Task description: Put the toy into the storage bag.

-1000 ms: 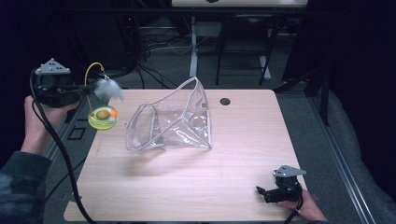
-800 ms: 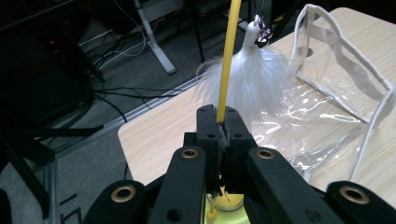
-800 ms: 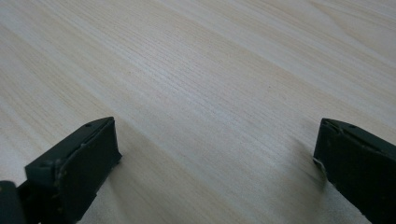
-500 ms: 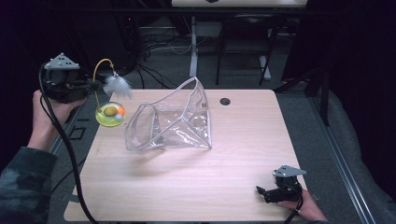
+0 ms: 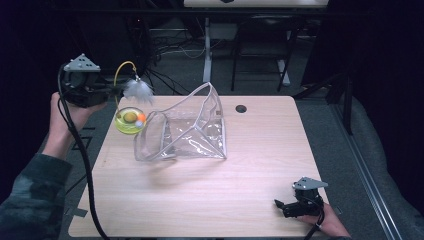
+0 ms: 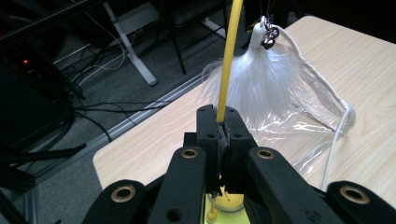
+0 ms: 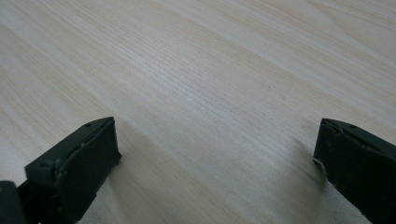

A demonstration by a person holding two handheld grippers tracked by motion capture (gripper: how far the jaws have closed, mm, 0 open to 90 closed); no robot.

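My left gripper is held above the table's far left corner, shut on the yellow wire of a cat toy. A white feather tuft dangles from the wire's tip. The toy's round yellow-green base, with small balls in it, sits under the gripper beside the clear plastic pouch. The pouch lies on the wooden table with its mouth gaping left. My right gripper rests open on the table's near right corner, nothing between its jaws.
A small black grommet hole lies at the table's far edge, right of the pouch. Beyond the table stand desk legs and tangled floor cables. A metal rail runs along the floor at the right.
My left gripper has carried the toy to the right, and its base now sits close to the pouch's mouth. The right gripper has not moved.
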